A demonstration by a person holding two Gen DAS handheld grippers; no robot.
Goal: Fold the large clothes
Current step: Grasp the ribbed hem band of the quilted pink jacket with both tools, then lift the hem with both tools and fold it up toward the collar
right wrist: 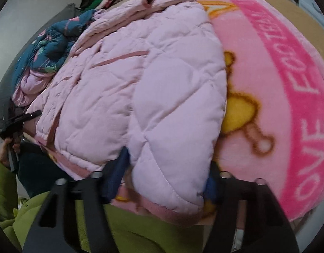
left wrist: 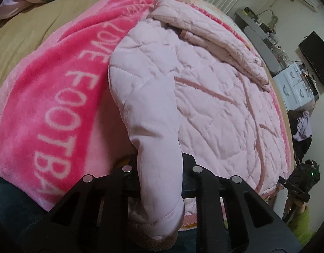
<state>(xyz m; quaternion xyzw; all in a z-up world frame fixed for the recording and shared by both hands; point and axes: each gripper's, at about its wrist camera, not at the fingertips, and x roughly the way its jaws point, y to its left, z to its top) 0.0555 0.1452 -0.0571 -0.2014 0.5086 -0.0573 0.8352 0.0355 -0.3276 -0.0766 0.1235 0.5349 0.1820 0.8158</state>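
Note:
A pale pink quilted jacket [left wrist: 204, 105] lies spread on a bright pink blanket [left wrist: 56, 105] with white lettering. One sleeve [left wrist: 153, 126] runs down toward the camera, and my left gripper [left wrist: 159, 175] is shut on it near the ribbed cuff. In the right wrist view the jacket [right wrist: 130, 84] fills the middle. Its near puffy edge sits between the blue pads [right wrist: 117, 172] of my right gripper [right wrist: 166, 168], which press on it from both sides. The left gripper [right wrist: 14, 126] shows at the jacket's far left corner, held by a hand.
The blanket [right wrist: 267, 84] covers a bed with a tan sheet [left wrist: 25, 31]. A dark blue floral garment [right wrist: 46, 48] is bunched beyond the jacket. A green sleeve [right wrist: 130, 232] lies under my right gripper. White drawers [left wrist: 296, 84] and a black screen [left wrist: 315, 57] stand past the bed's edge.

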